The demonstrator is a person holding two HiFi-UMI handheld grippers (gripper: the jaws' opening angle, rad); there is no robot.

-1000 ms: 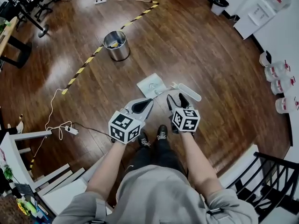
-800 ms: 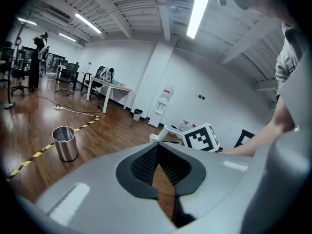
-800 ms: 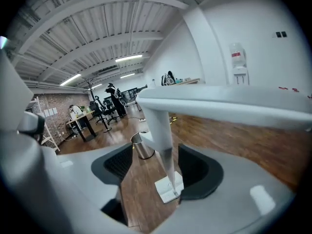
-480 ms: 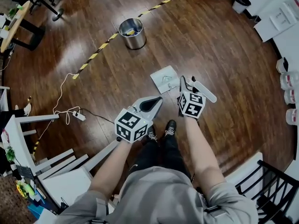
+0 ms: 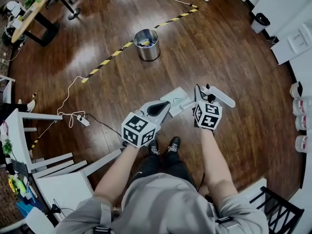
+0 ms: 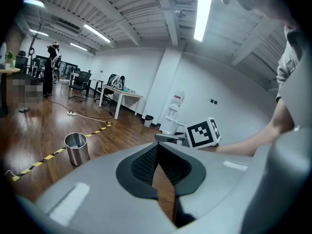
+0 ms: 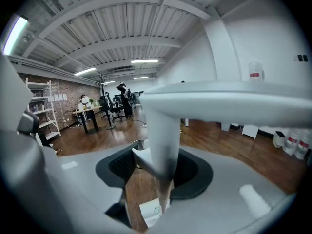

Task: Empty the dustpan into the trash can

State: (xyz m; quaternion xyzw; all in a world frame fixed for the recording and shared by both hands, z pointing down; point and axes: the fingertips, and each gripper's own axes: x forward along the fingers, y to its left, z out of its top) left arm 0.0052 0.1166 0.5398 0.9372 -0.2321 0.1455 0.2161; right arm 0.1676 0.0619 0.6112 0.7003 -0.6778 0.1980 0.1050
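Note:
A white dustpan (image 5: 175,98) with a long handle (image 5: 220,96) is low over the wooden floor in front of my feet. My right gripper (image 5: 203,92) is shut on the handle's stem (image 7: 161,130); its jaws have just been closing with the stem between them. The pan's end (image 7: 152,211) shows below the jaws. My left gripper (image 5: 165,105) is shut with nothing in it, its tips (image 6: 156,147) right beside the pan. The steel trash can (image 5: 147,44) stands farther ahead, upright, with yellowish scraps inside, and also appears at the left (image 6: 77,147).
Yellow-black tape (image 5: 109,58) runs across the floor past the can. A power strip with its cable (image 5: 82,121) lies at the left. White furniture (image 5: 58,172) stands at lower left, water bottles (image 5: 300,89) along the right wall, a small black bin (image 5: 261,20) at upper right.
My right gripper has moved forward and up onto the dustpan's handle and closed round it. The pan now sits close to my left gripper's tips. The left gripper stays shut.

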